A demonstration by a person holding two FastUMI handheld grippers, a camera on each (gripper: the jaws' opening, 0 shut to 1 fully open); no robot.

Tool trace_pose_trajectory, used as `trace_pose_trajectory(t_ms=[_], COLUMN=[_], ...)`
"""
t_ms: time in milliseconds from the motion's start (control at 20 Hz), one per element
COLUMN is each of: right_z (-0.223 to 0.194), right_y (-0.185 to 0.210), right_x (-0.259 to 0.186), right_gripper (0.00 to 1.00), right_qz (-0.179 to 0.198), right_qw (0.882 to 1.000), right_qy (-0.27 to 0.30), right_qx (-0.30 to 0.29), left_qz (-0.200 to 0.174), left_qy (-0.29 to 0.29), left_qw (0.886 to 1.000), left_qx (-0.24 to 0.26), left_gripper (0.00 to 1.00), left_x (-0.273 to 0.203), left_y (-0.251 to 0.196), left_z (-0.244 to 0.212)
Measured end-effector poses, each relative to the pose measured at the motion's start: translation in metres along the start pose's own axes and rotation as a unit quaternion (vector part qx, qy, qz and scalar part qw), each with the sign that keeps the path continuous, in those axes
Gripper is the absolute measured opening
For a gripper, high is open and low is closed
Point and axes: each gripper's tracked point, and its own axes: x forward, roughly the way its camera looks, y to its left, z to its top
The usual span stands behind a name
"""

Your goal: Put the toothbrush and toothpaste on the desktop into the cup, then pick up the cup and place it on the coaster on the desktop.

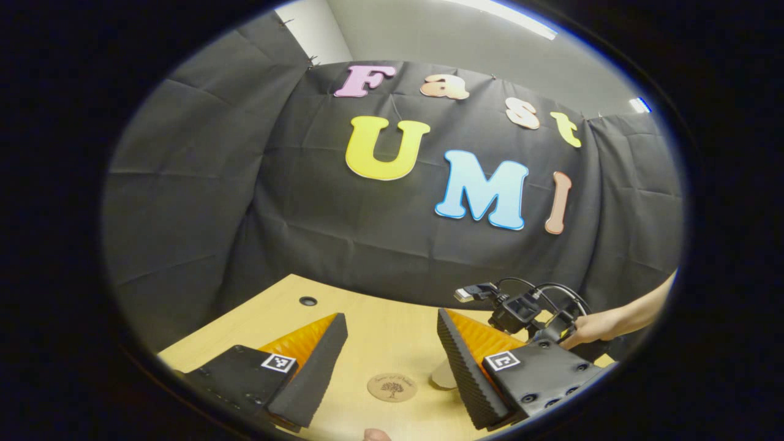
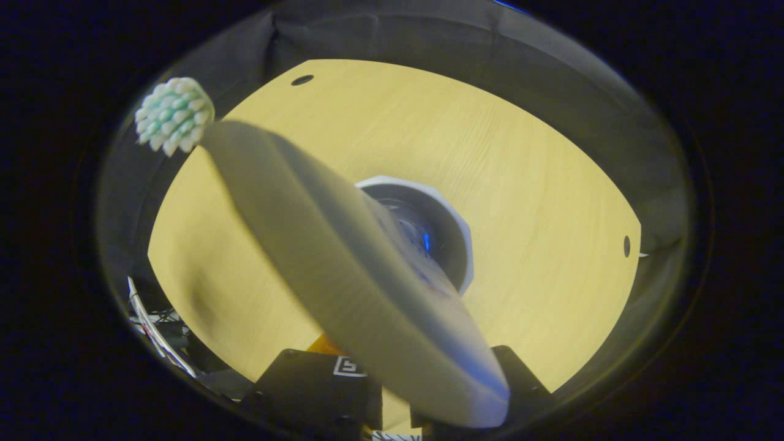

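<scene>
In the right gripper view I look down on the wooden desktop (image 2: 551, 202). A toothbrush (image 2: 343, 269) with a pale handle runs from between my fingers up to its white-green bristle head (image 2: 174, 113) at the upper left. My right gripper (image 2: 422, 383) is shut on the handle's end. Below it stands the white-rimmed cup (image 2: 450, 226), partly hidden by the handle. In the left gripper view my left gripper (image 1: 389, 361) hangs open just above the table. The round brown coaster (image 1: 392, 387) lies between its fingers. The right gripper (image 1: 520, 312) is farther right, held by a hand (image 1: 591, 327).
Black cloth walls close the desk at the back and sides. Small cable holes (image 2: 302, 79) (image 2: 626, 246) sit near the desk's edges. A pale object (image 1: 442, 375) peeks out behind my left gripper's right finger; what it is I cannot tell.
</scene>
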Motion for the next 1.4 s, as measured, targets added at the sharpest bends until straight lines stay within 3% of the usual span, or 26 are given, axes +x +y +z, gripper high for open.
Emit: trace_pose_trajectory(t_ms=[650, 950, 1000, 1150, 1200, 1250, 1400], right_z=[0.03, 0.035, 0.037, 0.036, 0.033, 0.034, 0.033], right_y=[0.073, 0.078, 0.08, 0.08, 0.08, 0.08, 0.081], right_x=[0.008, 0.02, 0.023, 0.025, 0.023, 0.023, 0.022], right_gripper=[0.14, 0.14, 0.19, 0.19, 0.14, 0.19, 0.17], right_qz=[0.026, 0.023, 0.021, 0.02, 0.018, 0.016, 0.012], right_qw=[0.999, 0.999, 0.999, 0.998, 0.998, 0.998, 0.998], right_qy=[0.005, 0.017, 0.02, 0.024, 0.027, 0.029, 0.038], right_qx=[-0.043, -0.043, -0.043, -0.047, -0.048, -0.048, -0.049], left_qz=[0.025, 0.03, 0.031, 0.034, 0.034, 0.035, 0.035], left_qy=[0.018, 0.021, 0.021, 0.022, 0.023, 0.024, 0.025], left_qw=[0.999, 0.999, 0.999, 0.999, 0.999, 0.999, 0.999], left_qx=[0.015, 0.018, 0.018, 0.016, 0.015, 0.013, 0.01], left_gripper=[0.94, 0.96, 0.96, 0.96, 0.94, 0.94, 0.94], left_x=[-0.051, -0.063, -0.064, -0.066, -0.065, -0.064, -0.063], left_y=[0.029, 0.033, 0.034, 0.039, 0.039, 0.04, 0.041], left_z=[-0.01, -0.014, -0.015, -0.014, -0.016, -0.017, -0.017])
